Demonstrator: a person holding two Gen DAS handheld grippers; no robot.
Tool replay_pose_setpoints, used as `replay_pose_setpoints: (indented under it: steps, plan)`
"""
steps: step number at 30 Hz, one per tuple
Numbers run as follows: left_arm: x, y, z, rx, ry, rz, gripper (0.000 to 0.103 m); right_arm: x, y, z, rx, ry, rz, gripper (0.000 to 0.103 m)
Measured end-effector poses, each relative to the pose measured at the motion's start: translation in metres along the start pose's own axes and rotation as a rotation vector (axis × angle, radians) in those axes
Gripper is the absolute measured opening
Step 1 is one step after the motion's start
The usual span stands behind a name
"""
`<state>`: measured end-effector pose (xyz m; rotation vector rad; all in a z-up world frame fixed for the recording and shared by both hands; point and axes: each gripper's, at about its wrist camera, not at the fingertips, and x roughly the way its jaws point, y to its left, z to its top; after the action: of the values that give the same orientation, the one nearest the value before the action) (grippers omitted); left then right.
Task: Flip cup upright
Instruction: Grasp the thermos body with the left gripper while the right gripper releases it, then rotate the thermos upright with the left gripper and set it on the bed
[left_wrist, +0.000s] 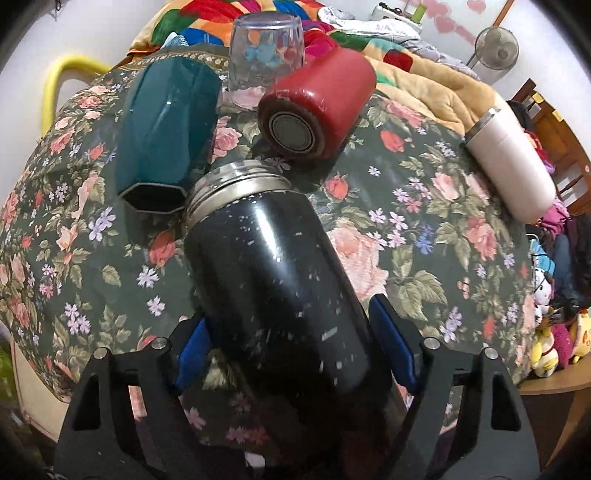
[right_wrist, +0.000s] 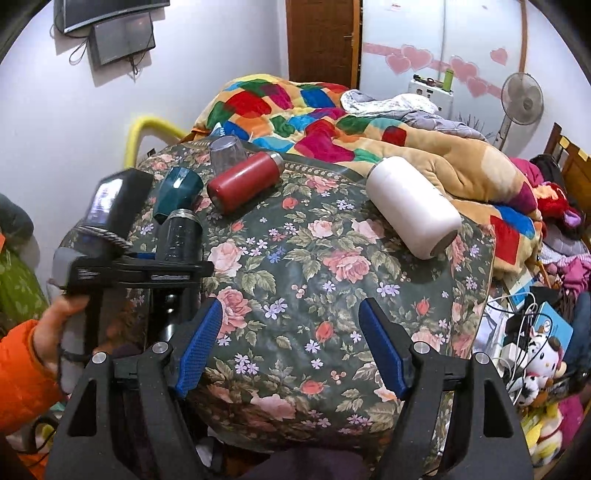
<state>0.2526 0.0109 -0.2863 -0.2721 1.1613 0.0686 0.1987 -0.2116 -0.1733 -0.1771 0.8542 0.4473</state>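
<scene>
Left claw (left_wrist: 288, 347) has the black speckled cup (left_wrist: 273, 280) between its blue pads, steel mouth pointing away; the right-hand pad looks a shade clear of the wall, hard to say. From the right wrist view that cup (right_wrist: 180, 236) stands mouth-up at the left edge of the floral worktop (right_wrist: 332, 295). Just behind: teal cup (left_wrist: 166, 129), clear glass (left_wrist: 264, 59) mouth-down, red flask (left_wrist: 314, 107) on its side. Far right, white tumbler (left_wrist: 513, 166) lying down. Right claw (right_wrist: 291, 347) hovers wide, holding nothing.
</scene>
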Motion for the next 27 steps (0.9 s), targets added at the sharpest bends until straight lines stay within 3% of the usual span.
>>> replay_pose_setpoints:
  steps: [7, 16, 27]
  plan:
    - [-0.016, -0.018, -0.001, 0.073, -0.083, 0.039, 0.072, -0.001, -0.003, -0.005, 0.035, 0.009, 0.015, 0.073]
    - [-0.096, -0.046, -0.01, 0.201, -0.308, 0.029, 0.066, -0.007, -0.005, -0.003, 0.043, -0.018, 0.0, 0.073]
    - [-0.149, -0.073, 0.008, 0.256, -0.479, -0.002, 0.064, -0.022, -0.008, 0.006, 0.07, -0.077, 0.007, 0.073]
